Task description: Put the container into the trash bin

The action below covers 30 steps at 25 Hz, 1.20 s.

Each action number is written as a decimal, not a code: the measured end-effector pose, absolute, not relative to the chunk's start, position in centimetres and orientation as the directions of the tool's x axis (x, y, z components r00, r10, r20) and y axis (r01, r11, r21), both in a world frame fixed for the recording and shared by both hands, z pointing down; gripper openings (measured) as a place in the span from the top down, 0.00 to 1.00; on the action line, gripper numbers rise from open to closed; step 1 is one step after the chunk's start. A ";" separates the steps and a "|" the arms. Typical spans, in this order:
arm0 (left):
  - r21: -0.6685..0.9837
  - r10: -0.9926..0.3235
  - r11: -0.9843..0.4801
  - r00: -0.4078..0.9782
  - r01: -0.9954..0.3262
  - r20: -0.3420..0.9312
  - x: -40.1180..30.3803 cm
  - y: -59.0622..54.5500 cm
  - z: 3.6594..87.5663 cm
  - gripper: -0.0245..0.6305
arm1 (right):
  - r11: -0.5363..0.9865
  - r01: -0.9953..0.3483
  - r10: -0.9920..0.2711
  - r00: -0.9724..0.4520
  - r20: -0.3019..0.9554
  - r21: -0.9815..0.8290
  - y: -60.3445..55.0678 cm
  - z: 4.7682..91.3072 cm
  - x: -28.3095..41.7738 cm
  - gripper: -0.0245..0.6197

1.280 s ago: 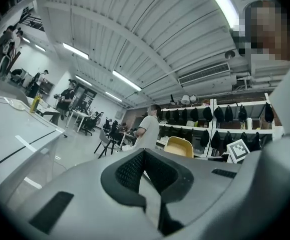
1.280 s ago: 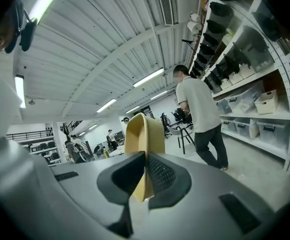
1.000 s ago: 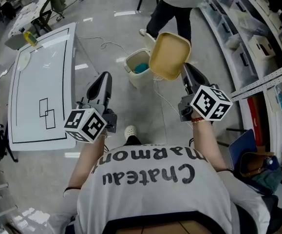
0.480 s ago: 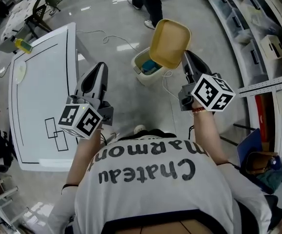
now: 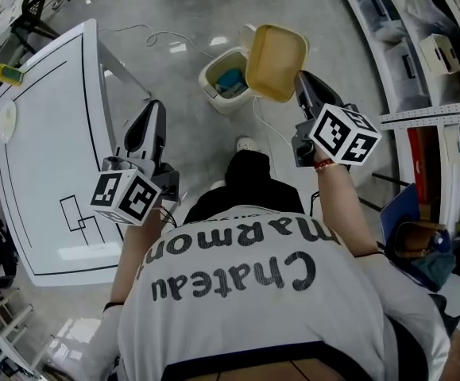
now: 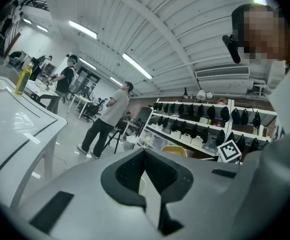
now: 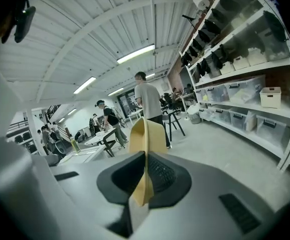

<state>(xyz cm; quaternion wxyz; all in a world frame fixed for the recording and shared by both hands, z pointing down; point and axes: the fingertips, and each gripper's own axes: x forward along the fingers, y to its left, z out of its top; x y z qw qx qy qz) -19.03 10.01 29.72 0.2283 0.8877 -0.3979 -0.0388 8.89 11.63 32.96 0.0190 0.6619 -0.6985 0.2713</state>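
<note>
The yellow container (image 5: 275, 60) is a shallow tray held on edge, its hollow side facing up at me. My right gripper (image 5: 301, 80) is shut on its rim. In the right gripper view the container (image 7: 146, 139) stands upright between the closed jaws. The cream trash bin (image 5: 214, 92) stands on the floor just left of the container, with something blue inside. My left gripper (image 5: 152, 111) hangs over the floor beside the white table, shut with nothing in it. In the left gripper view its jaws (image 6: 146, 156) meet, and the container (image 6: 174, 151) shows beyond them.
A white table (image 5: 39, 157) with black outline marks runs along my left. Shelving (image 5: 420, 46) with storage boxes lines the right side. A cable (image 5: 166, 38) lies on the floor near the bin. My foot (image 5: 246, 144) is set toward the bin. People stand at the far tables (image 6: 109, 119).
I have stepped closer to the bin. The container and right gripper now sit right beside the bin's rim. The left gripper has drifted along with my body, still shut.
</note>
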 end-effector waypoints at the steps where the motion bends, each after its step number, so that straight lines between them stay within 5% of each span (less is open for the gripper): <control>1: 0.438 -0.729 -0.571 0.674 -0.694 0.117 -19.0 9.8 30.0 0.93 | -0.027 -0.934 -0.911 -0.124 0.394 -0.355 11.3 33.5 9.1 0.90; 21: 0.379 -0.844 -0.387 0.488 -0.841 0.223 -13.8 -7.2 33.1 0.93 | 0.073 -0.877 -0.825 -0.321 0.465 -0.476 -10.2 38.8 15.4 0.90; 30: 0.353 -0.832 -0.281 0.410 -0.892 0.374 -11.8 -10.2 39.3 0.93 | 0.116 -0.819 -0.660 -0.486 0.572 -0.562 -13.3 48.0 14.6 0.90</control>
